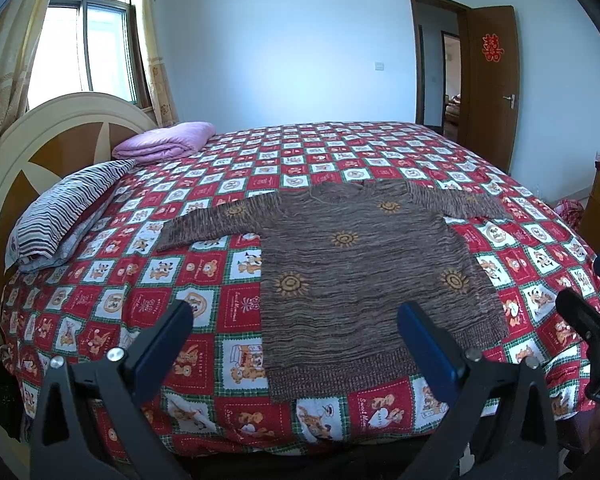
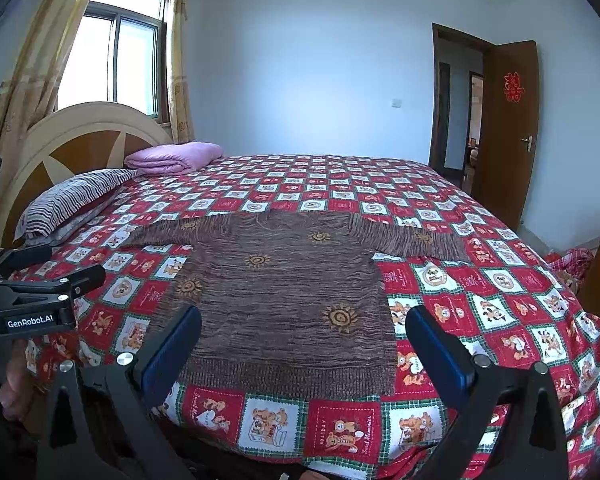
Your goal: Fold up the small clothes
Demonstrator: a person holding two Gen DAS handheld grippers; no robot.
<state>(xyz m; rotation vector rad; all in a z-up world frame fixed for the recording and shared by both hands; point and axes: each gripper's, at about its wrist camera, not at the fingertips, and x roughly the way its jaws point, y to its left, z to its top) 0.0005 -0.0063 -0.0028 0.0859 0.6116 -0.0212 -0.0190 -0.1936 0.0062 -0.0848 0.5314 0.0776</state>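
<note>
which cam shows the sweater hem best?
Right wrist: the brown knitted sweater's ribbed hem runs nearly unbroken between the open right gripper fingers. In the left wrist view, the left gripper's finger covers part of the hem.

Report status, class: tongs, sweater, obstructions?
Left tongs open, right tongs open, both empty. Brown sweater flat on bedspread, sleeves spread, unfolded. Nothing lying on it.
</note>
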